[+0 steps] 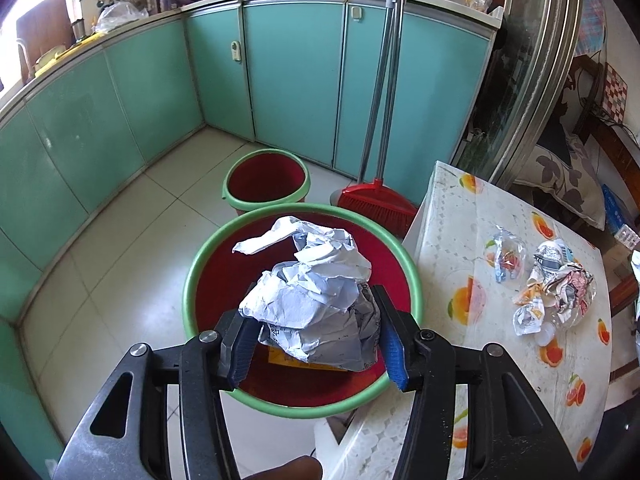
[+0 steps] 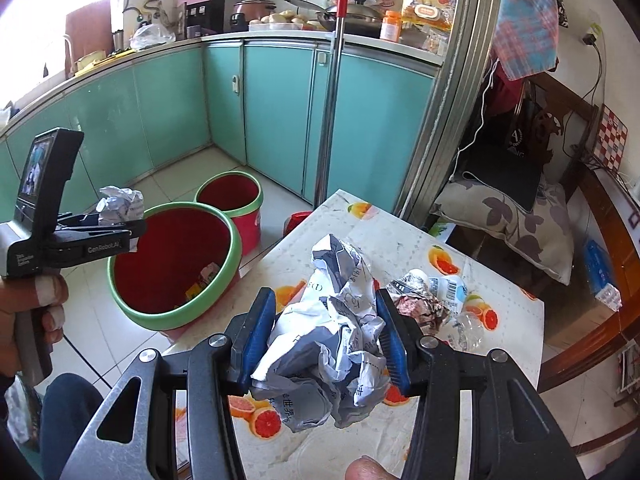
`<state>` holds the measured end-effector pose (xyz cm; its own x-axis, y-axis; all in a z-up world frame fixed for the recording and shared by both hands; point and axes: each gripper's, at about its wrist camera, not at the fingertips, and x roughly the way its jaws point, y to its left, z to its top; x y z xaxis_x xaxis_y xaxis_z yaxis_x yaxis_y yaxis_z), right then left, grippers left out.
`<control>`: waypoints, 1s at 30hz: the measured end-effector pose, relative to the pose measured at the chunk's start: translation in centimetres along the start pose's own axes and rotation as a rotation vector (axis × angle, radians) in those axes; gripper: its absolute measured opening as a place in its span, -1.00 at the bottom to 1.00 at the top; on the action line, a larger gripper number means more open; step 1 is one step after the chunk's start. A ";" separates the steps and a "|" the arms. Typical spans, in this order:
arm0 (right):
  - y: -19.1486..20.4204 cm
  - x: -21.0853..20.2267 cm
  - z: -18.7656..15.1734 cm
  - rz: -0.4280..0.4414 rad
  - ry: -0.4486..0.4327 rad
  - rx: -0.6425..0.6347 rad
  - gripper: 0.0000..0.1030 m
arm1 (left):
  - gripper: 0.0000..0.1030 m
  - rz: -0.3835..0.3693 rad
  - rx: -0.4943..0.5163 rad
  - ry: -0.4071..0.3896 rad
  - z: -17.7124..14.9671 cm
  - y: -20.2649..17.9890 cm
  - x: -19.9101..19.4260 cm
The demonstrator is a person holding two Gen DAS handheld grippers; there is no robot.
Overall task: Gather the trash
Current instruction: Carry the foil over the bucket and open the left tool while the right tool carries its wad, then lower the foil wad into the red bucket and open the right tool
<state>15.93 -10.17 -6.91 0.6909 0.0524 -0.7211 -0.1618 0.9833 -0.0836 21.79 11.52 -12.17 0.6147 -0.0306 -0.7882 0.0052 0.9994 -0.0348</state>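
While your left gripper clamps a crumpled paper wad above the large red bin, your right gripper grips another paper ball over the table.

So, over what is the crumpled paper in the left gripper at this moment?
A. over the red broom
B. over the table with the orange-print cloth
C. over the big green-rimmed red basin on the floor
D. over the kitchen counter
C: in the left wrist view the crumpled paper sits between the fingers of the left gripper directly above the red inside of the basin, and the table lies off to the side.
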 end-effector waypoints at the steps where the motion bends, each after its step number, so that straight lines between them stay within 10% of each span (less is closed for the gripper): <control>1: 0.4 0.1 0.3 0.004 -0.001 -0.006 -0.06 | 0.03 -0.003 -0.005 0.005 0.0 0.3 0.3; 5: 2.0 0.9 1.5 0.011 -0.004 -0.032 -0.06 | 0.21 0.003 -0.023 0.016 0.1 1.3 1.0; 11: 4.8 2.5 3.3 0.034 -0.009 -0.062 -0.06 | 0.98 -0.002 -0.053 -0.005 0.4 3.0 0.9; 30: 16.9 11.4 9.0 0.213 -0.024 -0.172 -0.06 | 0.98 0.168 -0.219 -0.120 -2.0 12.7 -5.2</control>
<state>27.39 8.62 -10.34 0.6450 0.2606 -0.7184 -0.4210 0.9057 -0.0494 17.08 24.38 -9.76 0.6812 0.1500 -0.7166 -0.2666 0.9624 -0.0520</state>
